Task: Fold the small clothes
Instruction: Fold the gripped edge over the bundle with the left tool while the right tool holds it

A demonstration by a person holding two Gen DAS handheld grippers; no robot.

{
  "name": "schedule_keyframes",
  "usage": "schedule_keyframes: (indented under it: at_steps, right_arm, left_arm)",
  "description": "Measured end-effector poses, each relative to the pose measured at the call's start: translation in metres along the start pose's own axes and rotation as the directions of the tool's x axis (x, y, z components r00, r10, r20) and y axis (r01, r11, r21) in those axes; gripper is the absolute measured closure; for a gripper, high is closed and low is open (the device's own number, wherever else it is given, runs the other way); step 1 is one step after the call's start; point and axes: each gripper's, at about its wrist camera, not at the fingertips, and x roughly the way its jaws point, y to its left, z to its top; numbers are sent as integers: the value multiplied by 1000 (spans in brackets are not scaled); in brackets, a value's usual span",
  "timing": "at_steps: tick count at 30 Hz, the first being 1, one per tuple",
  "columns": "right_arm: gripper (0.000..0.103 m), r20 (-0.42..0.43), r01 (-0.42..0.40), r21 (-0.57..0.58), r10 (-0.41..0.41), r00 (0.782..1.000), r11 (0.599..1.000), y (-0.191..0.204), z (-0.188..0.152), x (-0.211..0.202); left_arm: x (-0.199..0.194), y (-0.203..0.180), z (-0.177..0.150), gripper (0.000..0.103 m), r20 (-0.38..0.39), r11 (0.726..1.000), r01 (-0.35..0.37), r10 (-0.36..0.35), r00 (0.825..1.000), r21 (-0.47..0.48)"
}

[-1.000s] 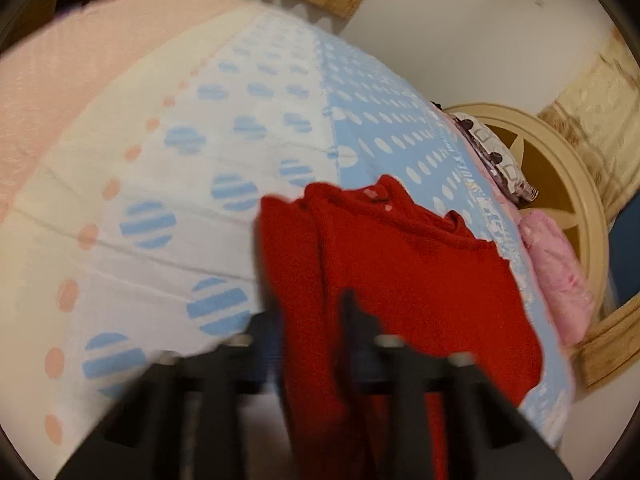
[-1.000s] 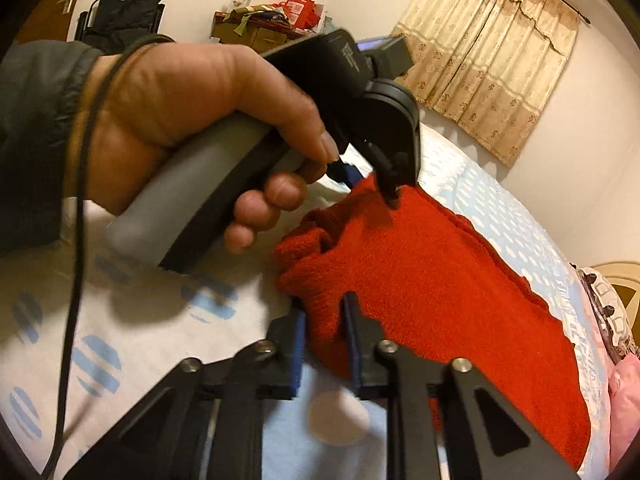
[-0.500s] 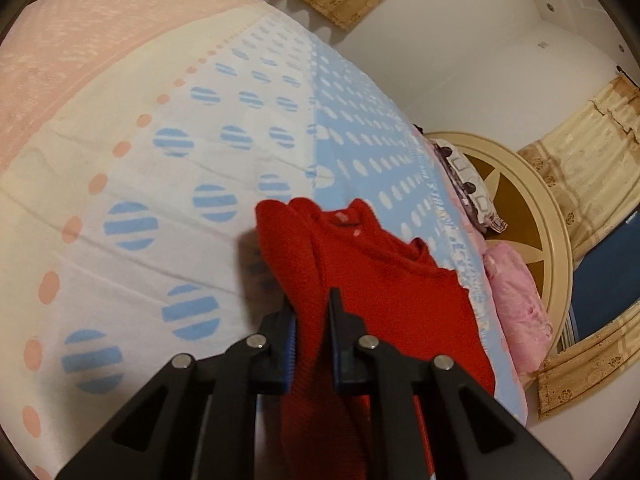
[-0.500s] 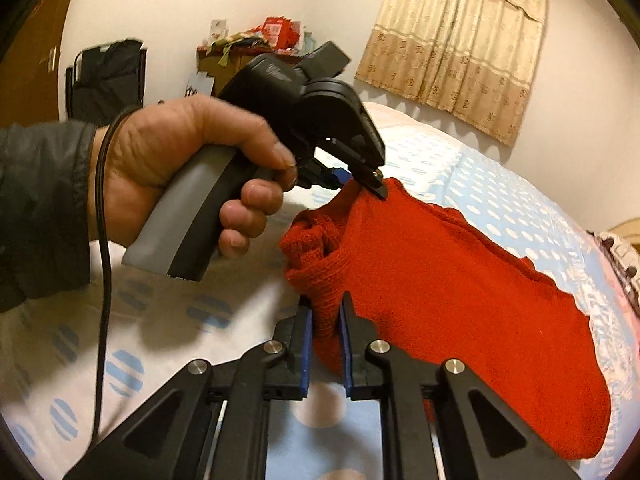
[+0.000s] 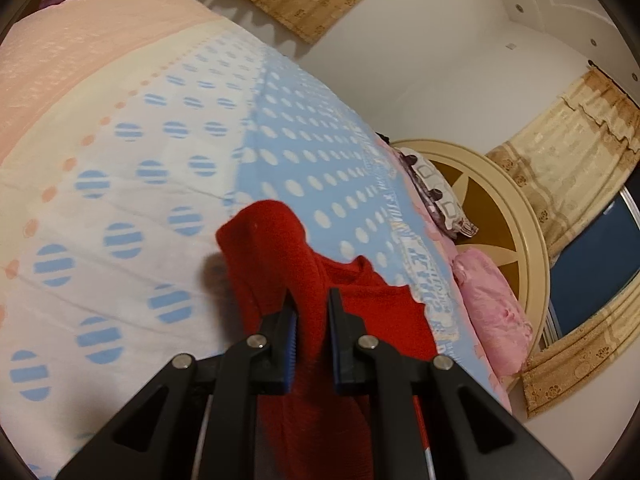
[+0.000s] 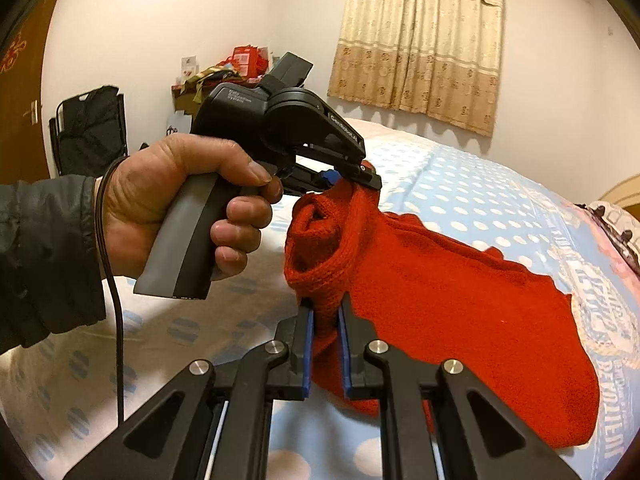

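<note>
A small red knit sweater (image 6: 452, 296) lies partly on a bed with a dotted blue and white sheet (image 6: 460, 196). My right gripper (image 6: 325, 312) is shut on the near corner of its raised edge. My left gripper (image 6: 356, 178), held in a hand at the left of the right wrist view, is shut on the far corner of the same edge. In the left wrist view the left gripper (image 5: 311, 304) pinches the sweater (image 5: 276, 256), whose bunched edge rises above the sheet (image 5: 152, 184). The rest of the sweater drapes down to the bed.
A pink blanket (image 5: 80, 48) covers the far end of the bed. A round beige headboard (image 5: 500, 216), a patterned pillow (image 5: 436, 196) and a pink pillow (image 5: 492, 308) lie at the bed's side. Curtains (image 6: 420, 40), a black chair (image 6: 88, 132) and a cluttered shelf (image 6: 224, 72) stand behind.
Both grippers have closed on the sweater's edge and lifted it up off the sheet. The edge now hangs bunched between them.
</note>
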Motion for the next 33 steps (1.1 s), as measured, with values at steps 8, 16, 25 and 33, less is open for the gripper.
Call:
schedule_keyframes:
  at_steps: [8, 16, 25, 33]
  right_arm:
    - [94, 28, 23, 67, -25, 999, 997, -23, -3, -13]
    - [94, 45, 47, 126, -53, 998, 991, -46, -8, -29]
    - [94, 45, 65, 194, -75, 996, 979, -62, -15, -40]
    - [95, 32, 91, 260, -103, 994, 961, -83, -28, -54]
  left_arm:
    - [19, -33, 3, 90, -11, 999, 13, -12, 1000, 43]
    - [34, -67, 4, 90, -28, 996, 24, -22, 999, 84]
    - [54, -96, -1, 90, -52, 993, 42, -36, 998, 107]
    - [76, -119, -6, 90, -83, 990, 53, -42, 996, 132]
